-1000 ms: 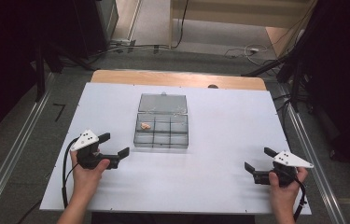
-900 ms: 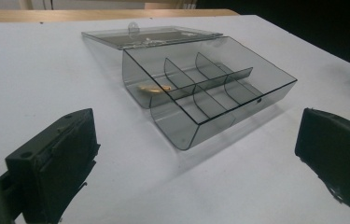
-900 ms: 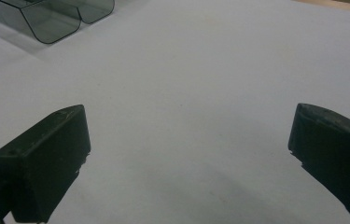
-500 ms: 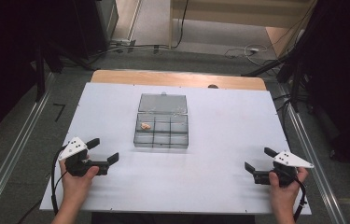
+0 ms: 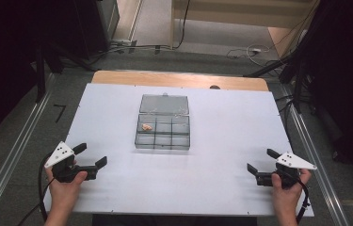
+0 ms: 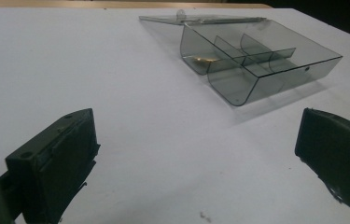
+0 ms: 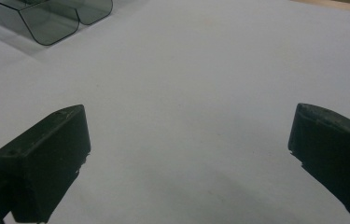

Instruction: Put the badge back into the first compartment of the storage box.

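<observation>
left gripper [image 5: 92, 155] down at the near left corner of the white table [image 5: 230, 117], jaws wide apart, nothing between them. right gripper [image 5: 262, 160] same deal at the near right corner, gaping and empty. clear divided box [image 5: 163, 129] out mid-table, lid flipped back flat behind it, small tan bit [image 5: 147, 127] in the back-left compartment. well apart from both.

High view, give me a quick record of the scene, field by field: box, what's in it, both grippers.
box: clear compartment box, mid-table, lid open flat behind it
contents: one small orange piece in back-left compartment
left gripper: open, near the table's left front, holding nothing
right gripper: open, near the right front, holding nothing
surface: white table
</observation>
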Tool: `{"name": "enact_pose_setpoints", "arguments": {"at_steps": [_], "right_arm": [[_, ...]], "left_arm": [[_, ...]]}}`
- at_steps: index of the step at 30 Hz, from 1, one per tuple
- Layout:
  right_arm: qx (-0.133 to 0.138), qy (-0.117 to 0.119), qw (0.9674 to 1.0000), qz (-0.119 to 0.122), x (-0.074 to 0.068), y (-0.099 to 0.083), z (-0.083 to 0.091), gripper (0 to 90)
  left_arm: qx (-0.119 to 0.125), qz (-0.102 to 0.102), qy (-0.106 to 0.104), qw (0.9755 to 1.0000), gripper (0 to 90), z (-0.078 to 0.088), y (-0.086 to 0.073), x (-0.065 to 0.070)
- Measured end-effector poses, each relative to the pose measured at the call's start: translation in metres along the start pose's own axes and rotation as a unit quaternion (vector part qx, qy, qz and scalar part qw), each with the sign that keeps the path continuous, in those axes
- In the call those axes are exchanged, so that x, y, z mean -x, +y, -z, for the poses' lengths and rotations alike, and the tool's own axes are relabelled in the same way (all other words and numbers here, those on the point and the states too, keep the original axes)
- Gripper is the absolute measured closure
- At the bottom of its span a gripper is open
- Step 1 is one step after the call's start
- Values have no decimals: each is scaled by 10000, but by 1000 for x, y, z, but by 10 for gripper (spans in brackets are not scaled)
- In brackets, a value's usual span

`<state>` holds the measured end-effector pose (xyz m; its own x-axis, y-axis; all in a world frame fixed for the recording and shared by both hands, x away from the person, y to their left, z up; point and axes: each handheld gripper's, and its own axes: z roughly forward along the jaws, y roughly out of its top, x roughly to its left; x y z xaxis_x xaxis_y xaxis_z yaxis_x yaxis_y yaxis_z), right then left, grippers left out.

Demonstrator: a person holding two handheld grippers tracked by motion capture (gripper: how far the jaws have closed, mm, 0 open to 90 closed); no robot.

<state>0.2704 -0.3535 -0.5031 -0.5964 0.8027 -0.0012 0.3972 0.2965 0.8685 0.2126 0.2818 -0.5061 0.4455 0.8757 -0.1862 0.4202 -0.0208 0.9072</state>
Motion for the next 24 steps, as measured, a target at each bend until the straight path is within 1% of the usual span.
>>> {"name": "enact_pose_setpoints", "arguments": {"at_steps": [2, 5, 7, 11, 14, 16, 18, 22, 24], "right_arm": [[3, 5, 10000, -4, 0, 0, 0, 0], [3, 8, 10000, 1, 0, 0, 0, 0], [7, 12, 10000, -1, 0, 0, 0, 0], [14, 30, 10000, -2, 0, 0, 0, 0], [12, 30, 10000, -3, 0, 0, 0, 0], [12, 34, 10000, 7, 0, 0, 0, 0], [11, 31, 10000, 9, 0, 0, 0, 0], [-2, 19, 10000, 5, 1, 0, -1, 0], [-17, 18, 10000, -1, 1, 0, -1, 0]], "left_arm": [[31, 8, 15, 10000, 0, 3, -1, -2], [15, -185, 91, 9998, 0, 6, -5, -3], [89, -197, -19, 9998, 0, 7, -6, -4], [181, -132, -109, 9997, 0, 7, -8, -4], [270, -33, -170, 9995, 0, 9, -8, -6], [279, 39, -175, 9995, 0, 9, -9, -7], [235, 28, -165, 9996, 0, 8, -8, -7], [156, -33, -208, 9997, 0, 6, -8, -6], [234, -35, -202, 9995, 0, 7, -9, -6]]}}
